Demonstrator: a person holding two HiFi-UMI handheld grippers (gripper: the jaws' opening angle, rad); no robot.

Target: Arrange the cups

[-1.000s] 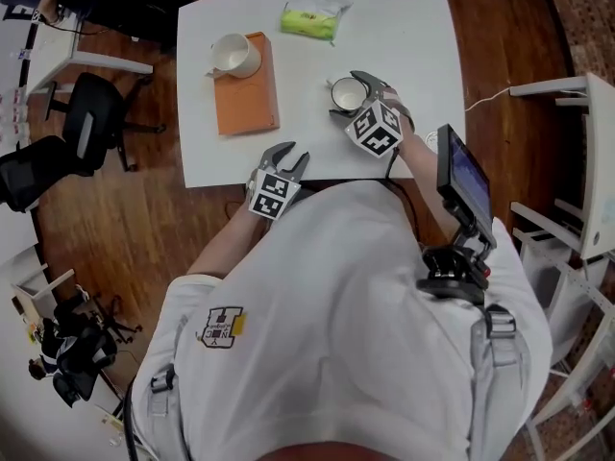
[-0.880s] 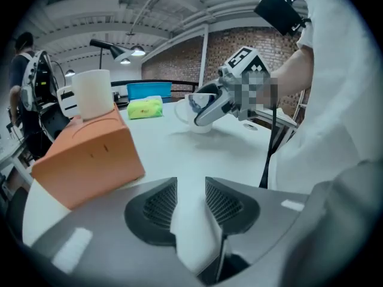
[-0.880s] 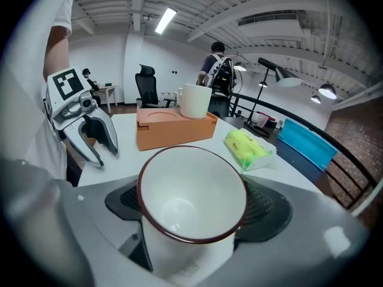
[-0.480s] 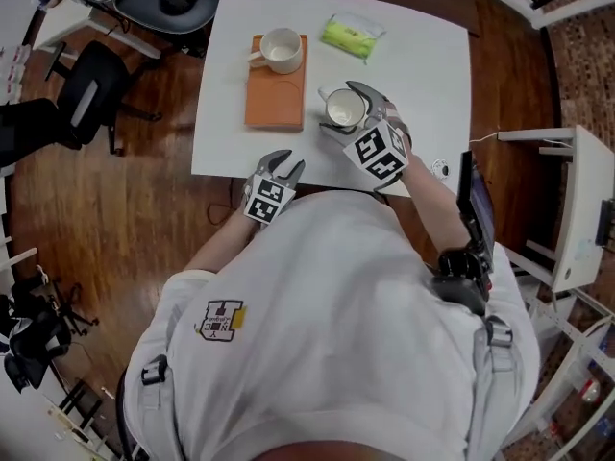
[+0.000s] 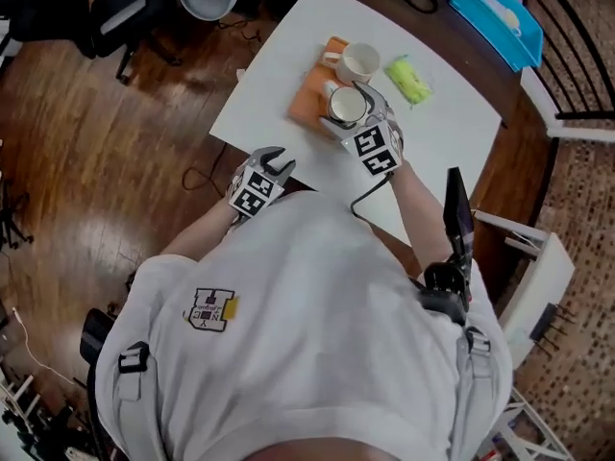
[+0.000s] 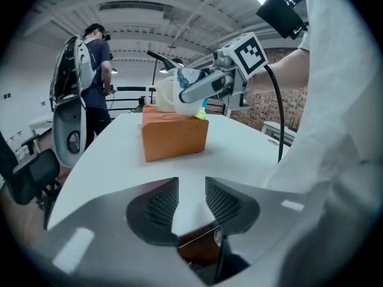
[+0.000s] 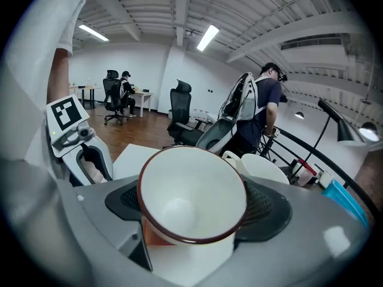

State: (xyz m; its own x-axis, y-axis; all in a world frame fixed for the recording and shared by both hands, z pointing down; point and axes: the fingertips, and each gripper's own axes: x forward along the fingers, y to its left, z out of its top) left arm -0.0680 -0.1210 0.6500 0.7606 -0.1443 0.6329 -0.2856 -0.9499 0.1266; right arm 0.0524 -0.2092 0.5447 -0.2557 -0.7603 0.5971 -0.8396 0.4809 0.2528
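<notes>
My right gripper (image 5: 348, 107) is shut on a white cup with a brown rim (image 5: 344, 105) (image 7: 179, 187). It holds the cup upright just over the near end of an orange block (image 5: 306, 109) (image 6: 175, 137). A second white cup (image 5: 359, 62) (image 7: 263, 169) stands on the block's far end, close behind the held one. My left gripper (image 5: 276, 159) (image 6: 184, 201) hovers at the table's near edge. It is open, with a narrow gap between its pads and nothing in it. From the left gripper view the right gripper and its cup (image 6: 190, 88) show above the block.
The white table (image 5: 279, 75) also bears a green packet (image 5: 409, 78) beyond the cups. A blue box (image 5: 495, 12) sits past the far edge. Office chairs (image 6: 69, 130) and a person with a backpack (image 6: 90, 64) are beside the table, on a wooden floor (image 5: 115, 161).
My right gripper has carried the cup off the tabletop and over to the orange block, next to the other cup. My left gripper stays at the near edge, its jaws as before.
</notes>
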